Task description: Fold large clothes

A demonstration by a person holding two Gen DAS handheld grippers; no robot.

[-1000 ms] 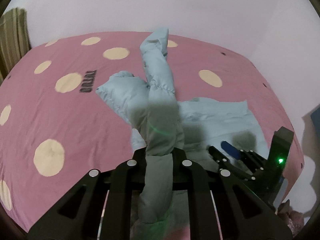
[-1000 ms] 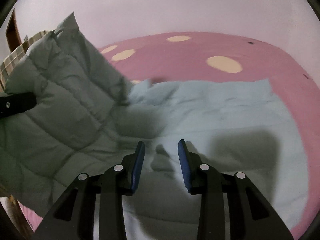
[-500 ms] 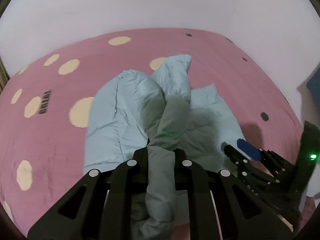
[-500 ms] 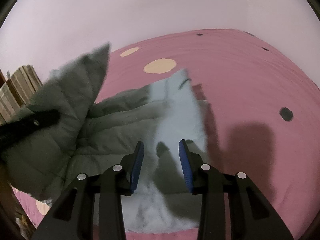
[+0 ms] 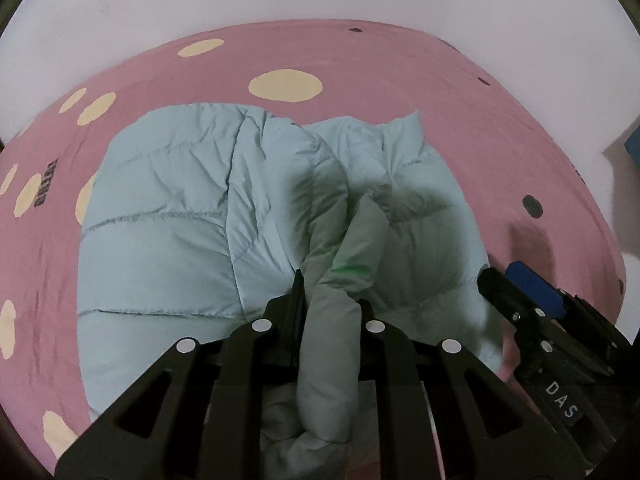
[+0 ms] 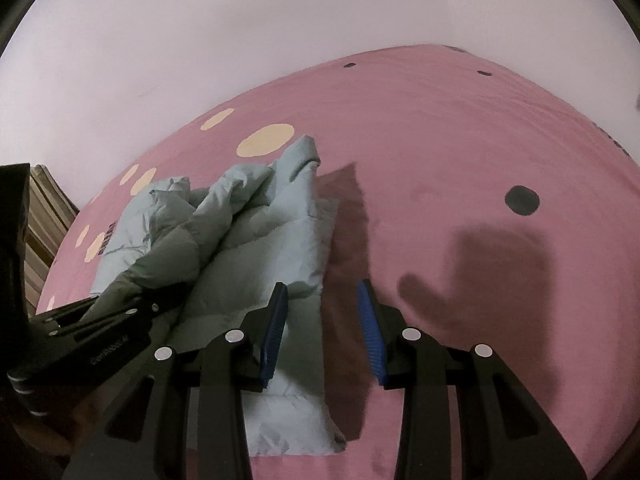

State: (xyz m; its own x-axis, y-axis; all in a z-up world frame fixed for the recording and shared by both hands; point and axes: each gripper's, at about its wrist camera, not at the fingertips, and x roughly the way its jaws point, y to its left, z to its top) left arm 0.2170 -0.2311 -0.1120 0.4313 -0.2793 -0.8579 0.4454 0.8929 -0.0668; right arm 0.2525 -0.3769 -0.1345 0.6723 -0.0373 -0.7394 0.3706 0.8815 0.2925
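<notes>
A pale blue puffer jacket is lying bunched on a pink bed dotted with cream spots. The left gripper is pinching a thick fold of the jacket, which is bulging up between its black fingers. The right gripper is hovering just beside the jacket's right edge, its blue-padded fingers spread apart and holding nothing, casting a shadow on the bedcover.

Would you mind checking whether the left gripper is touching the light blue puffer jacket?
Touching. The left wrist view shows the left gripper shut on a bunched strip of the puffer jacket, which passes between its fingers.
</notes>
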